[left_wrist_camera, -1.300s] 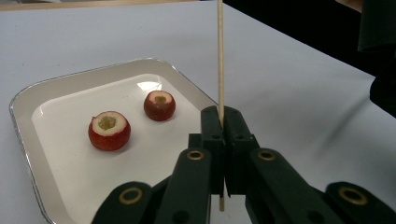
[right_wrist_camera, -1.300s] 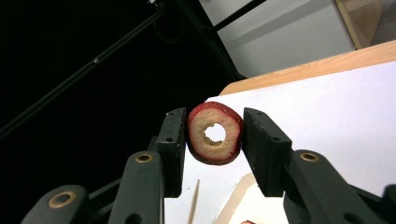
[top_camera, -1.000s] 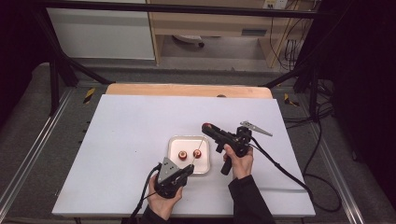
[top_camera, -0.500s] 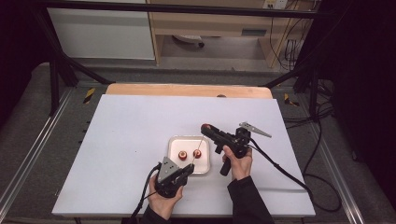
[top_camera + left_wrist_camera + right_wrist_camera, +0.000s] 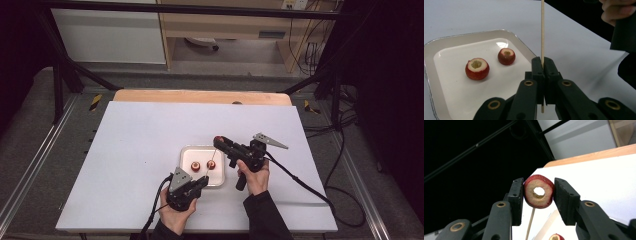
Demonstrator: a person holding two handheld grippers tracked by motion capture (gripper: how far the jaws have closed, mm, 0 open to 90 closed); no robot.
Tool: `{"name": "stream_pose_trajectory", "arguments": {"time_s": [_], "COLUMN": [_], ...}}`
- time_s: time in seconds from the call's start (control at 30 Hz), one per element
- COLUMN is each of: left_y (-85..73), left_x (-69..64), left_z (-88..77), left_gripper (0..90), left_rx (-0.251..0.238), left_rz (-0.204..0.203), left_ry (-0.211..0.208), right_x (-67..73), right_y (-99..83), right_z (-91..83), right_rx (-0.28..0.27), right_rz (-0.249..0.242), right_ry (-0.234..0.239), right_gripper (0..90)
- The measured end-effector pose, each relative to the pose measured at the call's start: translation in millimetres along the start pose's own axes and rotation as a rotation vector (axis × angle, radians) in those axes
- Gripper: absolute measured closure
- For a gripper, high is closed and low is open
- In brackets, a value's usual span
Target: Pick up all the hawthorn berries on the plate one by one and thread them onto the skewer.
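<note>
High view: white desk (image 5: 150,150) w/ a white square ceramic plate (image 5: 187,152) near its front centre, two red cored fruit pieces (image 5: 196,166) lying on it side by side, apart. Left claw (image 5: 199,184) sits just off the plate's front edge, clenched on a thin wooden skewer (image 5: 211,163) that rises steeply upward toward the right claw (image 5: 218,141). Left claw view: skewer (image 5: 542,30) pinched between the closed pads, upright, short stub poking out below; both fruit pieces (image 5: 477,68) on plate (image 5: 439,47) to the left, cored ends up. Right claw view: right claw (image 5: 538,192) grasping a third red cored fruit piece (image 5: 539,192), hollow centre facing cam, pads pressed on both sides; skewer (image 5: 531,220) seen below the piece, whether touching it can't tell.
</note>
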State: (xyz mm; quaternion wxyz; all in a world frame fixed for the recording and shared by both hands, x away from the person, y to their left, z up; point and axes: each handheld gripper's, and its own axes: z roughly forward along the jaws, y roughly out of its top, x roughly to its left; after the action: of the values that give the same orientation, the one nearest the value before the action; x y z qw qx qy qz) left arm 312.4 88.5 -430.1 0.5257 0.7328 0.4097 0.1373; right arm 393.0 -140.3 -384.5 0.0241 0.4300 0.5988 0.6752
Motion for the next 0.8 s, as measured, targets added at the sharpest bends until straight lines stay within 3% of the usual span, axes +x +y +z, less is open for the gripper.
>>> {"name": "stream_pose_trajectory", "arguments": {"time_s": [0.27,0.37,0.5,0.6,0.8], "left_y": [6.9,7.9,8.9,13.9,20.1], "left_x": [2.7,3.7,4.9,4.7,6.3], "left_z": [2.3,3.8,5.3,5.0,8.0], "left_gripper": [88.7,88.7,88.7,88.7,88.7], "left_rx": [0.015,0.020,0.016,0.001,0.003], "left_rz": [0.018,0.023,0.030,0.045,0.055], "left_ry": [0.013,0.015,0.012,0.015,0.022], "right_x": [0.5,1.6,2.6,2.4,4.5], "right_y": [-8.5,-12.0,-12.7,-15.7,-27.3], "right_z": [1.3,1.1,0.3,1.0,3.6], "right_rx": [0.078,0.082,0.088,0.142,0.184], "right_rz": [-0.032,-0.055,-0.055,-0.044,-0.054], "right_ry": [0.029,0.027,0.029,0.049,0.059], "right_gripper": [61.3,61.3,61.3,61.3,61.3]}}
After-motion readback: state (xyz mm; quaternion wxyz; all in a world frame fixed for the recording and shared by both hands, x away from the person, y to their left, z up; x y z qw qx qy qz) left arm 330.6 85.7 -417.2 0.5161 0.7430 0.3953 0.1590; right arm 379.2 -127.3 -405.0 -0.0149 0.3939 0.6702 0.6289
